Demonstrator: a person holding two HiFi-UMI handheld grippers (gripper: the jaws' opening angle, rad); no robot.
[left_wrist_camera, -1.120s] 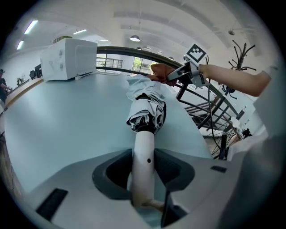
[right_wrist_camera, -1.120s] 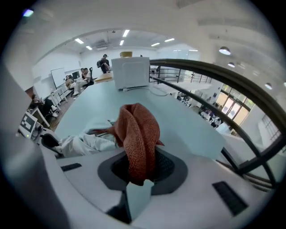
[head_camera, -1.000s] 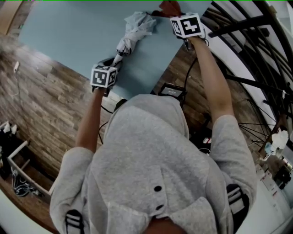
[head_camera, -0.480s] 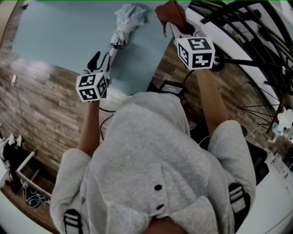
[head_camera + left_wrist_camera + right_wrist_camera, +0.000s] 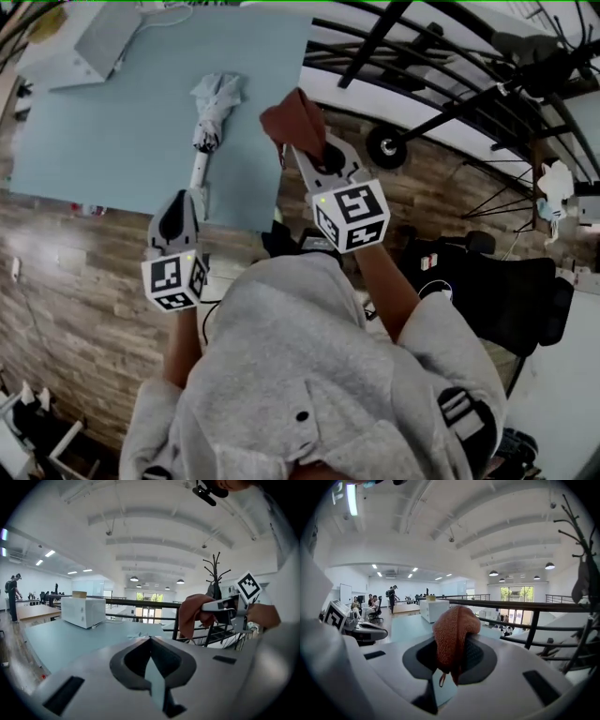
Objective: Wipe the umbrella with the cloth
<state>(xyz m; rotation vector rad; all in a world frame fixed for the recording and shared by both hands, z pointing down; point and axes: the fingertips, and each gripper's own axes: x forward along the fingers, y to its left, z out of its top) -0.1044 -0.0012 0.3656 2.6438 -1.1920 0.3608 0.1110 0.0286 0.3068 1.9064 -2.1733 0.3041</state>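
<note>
One cloth [image 5: 292,118] in right gripper [image 5: 299,150], umbrella [image 5: 209,124] on table [image 5: 103,122]

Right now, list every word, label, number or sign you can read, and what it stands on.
No readable text anywhere.
Left marker cube: black-and-white square pattern, no letters.
Right marker cube: the same.
White box: no print legible.

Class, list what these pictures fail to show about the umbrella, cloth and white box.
Too small in the head view: dirt or wetness on the umbrella.
Hidden in the right hand-held gripper, right gripper view: one end of the cloth.
Too small, left gripper view: what the white box is.
</note>
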